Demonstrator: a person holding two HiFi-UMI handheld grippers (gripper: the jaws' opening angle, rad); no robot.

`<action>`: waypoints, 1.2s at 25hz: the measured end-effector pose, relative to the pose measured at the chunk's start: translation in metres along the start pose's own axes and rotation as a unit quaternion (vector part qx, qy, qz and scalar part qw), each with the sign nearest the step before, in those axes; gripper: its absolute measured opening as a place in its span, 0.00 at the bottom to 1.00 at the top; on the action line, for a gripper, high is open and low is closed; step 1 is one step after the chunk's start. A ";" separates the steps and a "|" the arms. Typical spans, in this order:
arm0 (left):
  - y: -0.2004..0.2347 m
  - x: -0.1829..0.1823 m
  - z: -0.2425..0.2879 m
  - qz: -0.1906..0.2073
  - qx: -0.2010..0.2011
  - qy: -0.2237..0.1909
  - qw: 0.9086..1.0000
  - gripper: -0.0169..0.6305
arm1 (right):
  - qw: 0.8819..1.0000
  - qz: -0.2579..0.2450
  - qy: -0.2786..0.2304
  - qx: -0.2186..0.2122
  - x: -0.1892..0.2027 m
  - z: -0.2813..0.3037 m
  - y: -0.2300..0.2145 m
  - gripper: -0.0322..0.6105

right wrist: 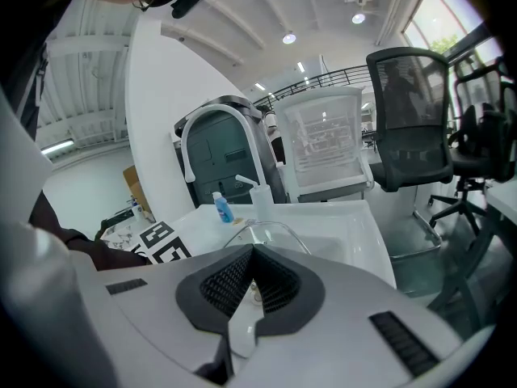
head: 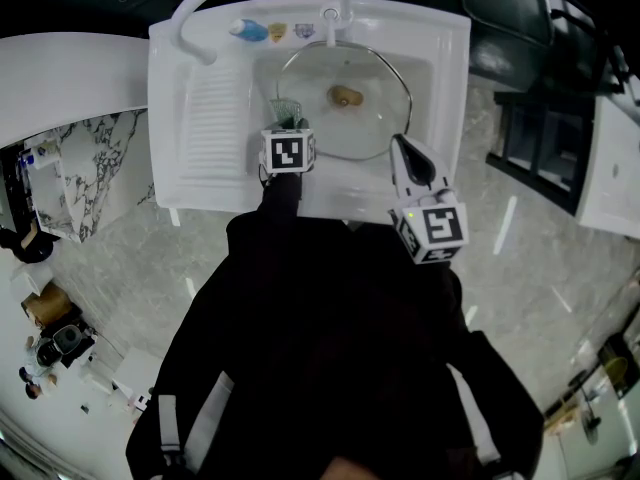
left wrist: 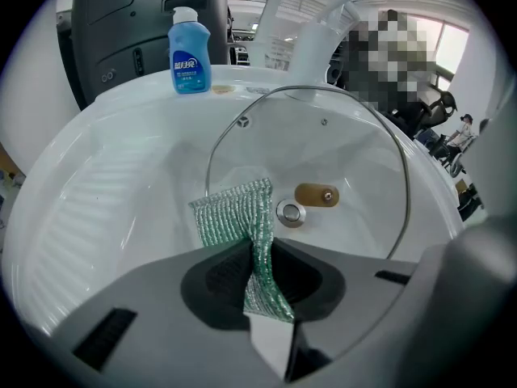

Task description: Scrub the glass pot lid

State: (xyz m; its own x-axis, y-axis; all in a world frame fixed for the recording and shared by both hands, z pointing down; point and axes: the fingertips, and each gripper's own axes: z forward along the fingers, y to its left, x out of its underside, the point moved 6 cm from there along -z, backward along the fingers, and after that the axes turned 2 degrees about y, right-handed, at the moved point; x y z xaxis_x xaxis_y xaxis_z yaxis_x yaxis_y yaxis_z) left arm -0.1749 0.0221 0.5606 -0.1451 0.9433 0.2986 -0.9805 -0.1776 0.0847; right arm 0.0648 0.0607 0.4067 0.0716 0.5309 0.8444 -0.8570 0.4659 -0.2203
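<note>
Evidently the glass pot lid [head: 360, 128] stood on edge in the basin of the white sink [head: 200, 98], its brown knob [left wrist: 317, 195] facing the person. The right hand-held gripper [head: 398, 140] appeared closed narrowly on the lid's right rim, propping it up. The left hand-held gripper [left wrist: 258, 265] was clamped on a green scouring cloth [left wrist: 234, 212] that lay against the lid's lower left.

The lid looked rigid, fairly heavy for its thinness, breakable, and likely slick once wet and soapy. The metal-edged rim or the knob seemed the safest places to hold it. The cloth was soft and limp, so it would fold under pressure.

By count: one lid, one cloth, one blue detergent bottle [left wrist: 190, 51] on the sink ledge, two grippers.
</note>
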 end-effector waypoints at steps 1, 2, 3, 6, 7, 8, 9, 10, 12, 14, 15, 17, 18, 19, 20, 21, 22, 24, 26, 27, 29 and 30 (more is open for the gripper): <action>-0.001 0.000 0.001 -0.002 0.004 0.001 1.000 0.12 | 1.000 0.000 -0.001 0.000 0.000 0.000 0.000 0.05; -0.004 0.001 0.001 -0.005 0.011 0.003 1.000 0.12 | 1.000 0.001 0.000 0.000 0.000 0.000 0.000 0.05; -0.007 0.001 0.002 -0.008 0.019 0.004 1.000 0.12 | 1.000 0.001 0.000 0.001 0.000 0.000 -0.001 0.05; -0.014 -0.001 0.005 -0.006 0.034 0.004 0.999 0.13 | 1.000 0.001 0.000 0.003 0.000 -0.001 -0.002 0.05; -0.015 -0.001 0.006 -0.005 0.037 0.004 0.999 0.13 | 1.000 0.001 0.000 0.004 -0.001 0.000 -0.002 0.05; -0.016 -0.001 0.007 -0.003 0.039 0.004 0.999 0.12 | 1.000 0.001 -0.001 0.004 -0.001 -0.001 -0.002 0.05; -0.018 -0.001 0.008 -0.001 0.040 0.006 0.999 0.12 | 1.000 -0.001 -0.002 0.005 -0.002 -0.001 -0.002 0.05; -0.019 -0.001 0.008 0.002 0.040 0.007 0.999 0.12 | 1.000 -0.002 -0.003 0.006 -0.003 -0.002 -0.002 0.05; -0.020 -0.002 0.008 0.007 0.036 0.010 0.999 0.12 | 1.000 -0.003 -0.005 0.008 -0.005 -0.003 -0.003 0.05; -0.021 -0.001 0.009 0.011 0.037 0.014 0.999 0.13 | 1.000 -0.001 -0.006 0.009 -0.006 -0.003 -0.003 0.05; -0.021 -0.001 0.010 0.013 0.037 0.015 0.999 0.12 | 1.000 0.000 -0.006 0.010 -0.005 -0.003 -0.004 0.05; -0.020 -0.002 0.010 0.020 0.032 0.015 0.999 0.12 | 1.000 0.002 -0.005 0.011 -0.003 -0.003 -0.003 0.05; -0.020 -0.002 0.009 0.024 0.029 0.017 0.999 0.12 | 1.000 0.002 -0.003 0.011 -0.002 -0.003 -0.003 0.05; -0.021 -0.002 0.009 0.025 0.029 0.019 0.999 0.13 | 1.000 0.003 -0.003 0.012 -0.001 -0.003 -0.003 0.05; -0.022 -0.001 0.010 0.025 0.033 0.021 0.999 0.13 | 1.000 0.003 -0.003 0.012 -0.001 -0.004 -0.003 0.05; -0.025 -0.001 0.010 0.023 0.039 0.021 0.999 0.12 | 1.000 0.004 -0.004 0.013 -0.002 -0.004 -0.003 0.05; -0.028 -0.002 0.011 0.020 0.049 0.018 0.998 0.13 | 1.000 0.004 -0.005 0.013 -0.002 -0.004 -0.003 0.05; -0.035 -0.003 0.011 0.016 0.064 0.013 0.998 0.12 | 1.000 0.005 -0.008 0.015 -0.002 -0.005 -0.003 0.05; -0.038 -0.004 0.010 0.018 0.070 0.013 0.997 0.12 | 1.000 0.006 -0.008 0.017 -0.002 -0.007 -0.004 0.05; -0.040 -0.004 0.010 0.020 0.071 0.013 0.997 0.13 | 1.000 0.007 -0.009 0.018 -0.001 -0.008 -0.005 0.05; -0.042 -0.005 0.010 0.023 0.073 0.013 0.997 0.12 | 1.000 0.008 -0.009 0.020 0.000 -0.009 -0.006 0.05; -0.042 -0.005 0.010 0.022 0.074 0.014 0.997 0.13 | 1.000 0.009 -0.009 0.021 0.000 -0.010 -0.006 0.05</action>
State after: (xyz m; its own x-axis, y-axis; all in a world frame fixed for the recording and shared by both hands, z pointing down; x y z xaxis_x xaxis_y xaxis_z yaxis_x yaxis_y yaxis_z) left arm -0.1311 0.0219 0.5654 -0.1940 0.9405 0.2791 -0.9428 -0.2573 0.2117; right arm 0.0751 0.0647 0.4031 0.0472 0.5259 0.8492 -0.8792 0.4255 -0.2146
